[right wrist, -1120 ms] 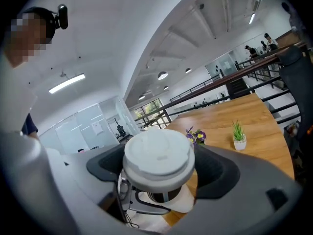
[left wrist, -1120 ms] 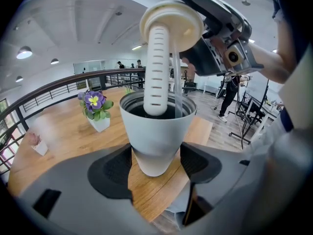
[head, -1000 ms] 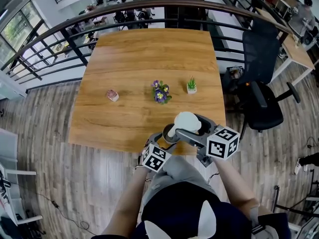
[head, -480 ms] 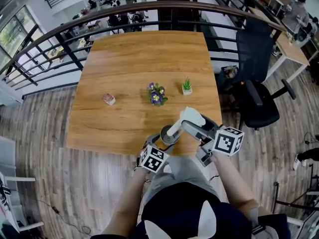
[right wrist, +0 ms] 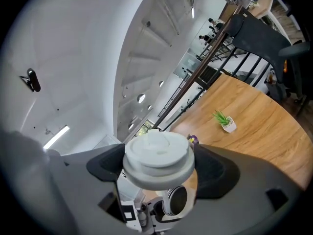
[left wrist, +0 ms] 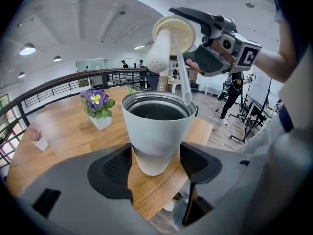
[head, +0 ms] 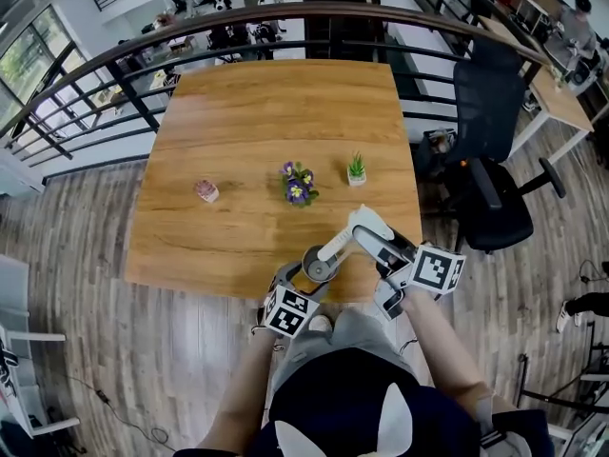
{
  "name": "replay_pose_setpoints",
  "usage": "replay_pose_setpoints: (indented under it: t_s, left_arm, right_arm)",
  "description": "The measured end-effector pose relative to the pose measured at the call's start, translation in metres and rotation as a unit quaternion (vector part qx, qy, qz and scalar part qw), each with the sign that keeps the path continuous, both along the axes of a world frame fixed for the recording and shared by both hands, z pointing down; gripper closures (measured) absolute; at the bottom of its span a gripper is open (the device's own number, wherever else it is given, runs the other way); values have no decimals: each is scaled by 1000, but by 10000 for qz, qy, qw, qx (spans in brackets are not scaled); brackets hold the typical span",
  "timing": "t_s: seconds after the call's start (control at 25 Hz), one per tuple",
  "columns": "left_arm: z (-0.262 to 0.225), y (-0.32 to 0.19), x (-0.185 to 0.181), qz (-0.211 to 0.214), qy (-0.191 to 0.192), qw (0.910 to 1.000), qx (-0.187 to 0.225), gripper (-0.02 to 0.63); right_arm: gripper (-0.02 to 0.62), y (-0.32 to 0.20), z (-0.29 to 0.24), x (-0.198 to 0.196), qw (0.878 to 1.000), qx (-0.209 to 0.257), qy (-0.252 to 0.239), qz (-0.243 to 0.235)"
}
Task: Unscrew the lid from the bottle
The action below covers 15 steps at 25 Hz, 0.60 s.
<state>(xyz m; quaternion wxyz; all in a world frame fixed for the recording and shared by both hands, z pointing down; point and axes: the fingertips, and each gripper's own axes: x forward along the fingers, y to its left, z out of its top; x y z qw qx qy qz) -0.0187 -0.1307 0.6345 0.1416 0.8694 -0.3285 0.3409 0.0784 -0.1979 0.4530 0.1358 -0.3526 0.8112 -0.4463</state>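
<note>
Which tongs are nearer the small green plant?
Right. The right tongs, holding the lid, hover nearest the green plant; the left tongs grip the bottle farther back by the table edge.

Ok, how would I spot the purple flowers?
Find the big square wooden table. Three things sit in a row across its middle: a small pink object, a little pot of purple flowers, a spiky green plant in a white pot. The flowers are the centre one, the only purple blooms.

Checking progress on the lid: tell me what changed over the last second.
The right tongs, gripping the lid, swung it off the bottle toward the right, straw trailing at the mouth. The left tongs stayed clamped on the bottle; the purple flowers stayed put.
</note>
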Motion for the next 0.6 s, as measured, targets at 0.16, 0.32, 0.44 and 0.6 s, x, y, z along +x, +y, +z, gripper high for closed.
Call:
replay_pose_setpoints:
  t_s: [0.16, 0.32, 0.44, 0.6]
  left_arm:
    - [-1, 2, -1, -190, 50, 9998, -40, 285]
    - [-7, 4, -5, -432, -66, 9990, -88, 285]
    - [-11, 6, -6, -628, -79, 9980, -84, 285]
    - [-13, 7, -7, -851, -90, 9963, -41, 285]
  right_arm:
    - [153, -3, 7, 2, 9996, -223, -178, -38]
    - [155, -7, 1, 3, 9994, -203, -204, -208]
    - [155, -7, -6, 3, 9991, -106, -154, -377]
    - [155, -6, -10, -1, 9982, -57, -187, -571]
